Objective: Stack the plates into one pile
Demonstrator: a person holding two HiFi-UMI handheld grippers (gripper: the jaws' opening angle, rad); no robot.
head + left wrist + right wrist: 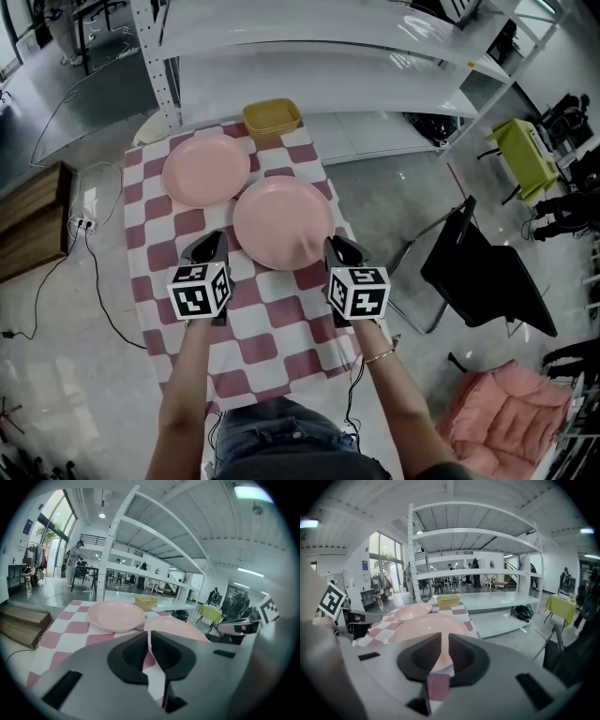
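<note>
Left tongs (216,244) and right tongs (335,247) pinch opposite rims of the pink plate (281,220) between them, both forearms (187,394) stretched forward, tips tilted down. Beyond the left tongs, a second plate (206,169) rests on the worktop (267,328).

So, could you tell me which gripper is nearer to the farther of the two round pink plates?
Left. The left gripper grips the left rim of the near pink plate, just short of the far pink plate; the right gripper grips the opposite rim, farther away.
</note>
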